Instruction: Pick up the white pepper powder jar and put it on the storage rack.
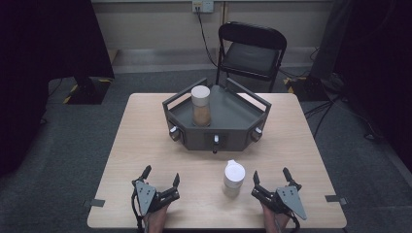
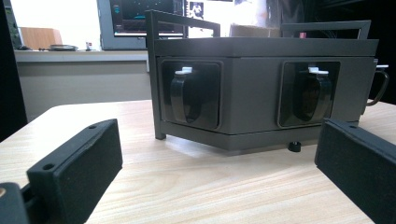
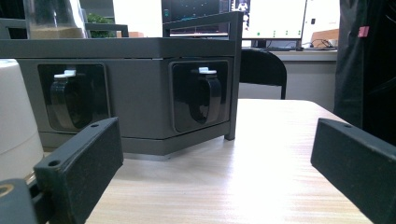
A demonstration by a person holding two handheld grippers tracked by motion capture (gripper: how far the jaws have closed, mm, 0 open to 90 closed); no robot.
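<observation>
Near the bottom edge of the high view, your two grippers rest low over the wooden table [image 1: 145, 145], one at each lower corner of the tabletop. Your left gripper [image 1: 161, 176] sits at lower left with its jaws spread wide and nothing between them; your right gripper [image 1: 271, 175] sits at lower right, jaws likewise apart and empty. Between them, closer to your right gripper, a white-lidded jar [image 1: 233, 178] stands upright on the table, touched by neither gripper.

Above it, at the centre of the frame, you have the dark grey angular tray [image 1: 233, 114] with raised rails and three latch-like handles along its front faces. A second jar [image 1: 200, 105] with sandy contents stands upright inside that tray, toward its left side.

Your left gripper view looks at two of those handles [image 2: 187, 93] between its open jaws. Your right gripper view catches the white jar [image 3: 14, 121] at its left edge, just beside the left jaw.
</observation>
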